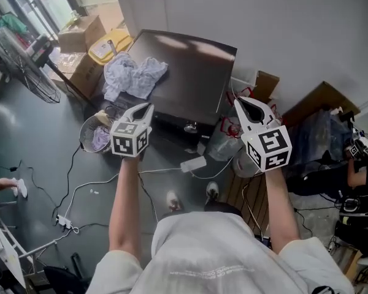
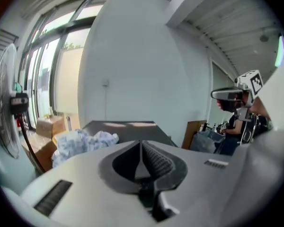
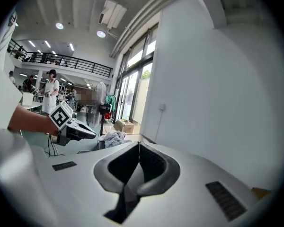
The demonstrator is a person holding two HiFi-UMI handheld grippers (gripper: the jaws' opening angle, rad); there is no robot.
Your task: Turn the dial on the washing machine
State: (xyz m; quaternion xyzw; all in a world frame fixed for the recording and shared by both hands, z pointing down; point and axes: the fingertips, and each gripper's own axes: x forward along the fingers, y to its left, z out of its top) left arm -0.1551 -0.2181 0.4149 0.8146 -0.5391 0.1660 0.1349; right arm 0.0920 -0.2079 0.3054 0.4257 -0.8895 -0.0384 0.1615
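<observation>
A dark grey floor (image 1: 43,139) strewn with cables (image 1: 73,195) runs up to a pale wall (image 1: 264,23). A standing fan (image 1: 24,66) and cardboard boxes (image 1: 80,38) fill the far left corner. The washing machine (image 1: 184,78) stands against that wall, straight ahead of the person. Its dark lid is shut, with a heap of pale clothes (image 1: 135,75) dumped on its left half, and a basket (image 1: 95,133) sits on the floor by its near left corner. The dial cannot be picked out for certain. It probably sits on the shadowed front strip along the machine's near edge, which from the head view lies between the two tools. The left hand-held gripper (image 1: 148,107) is held over that near left corner and the right hand-held gripper (image 1: 236,101) over the near right one. Both point away from the person towards the machine and are tilted only slightly down. In each gripper's own view the two ribbed pads meet at the tips with nothing between them, so both are closed and empty. Neither touches the machine. This reads as an approach stance, with both tools kept clear of the lid while the person lines up. To grasp the dial, one tool would have to open and drop to the front strip, and the clothes lie well back from that path.
</observation>
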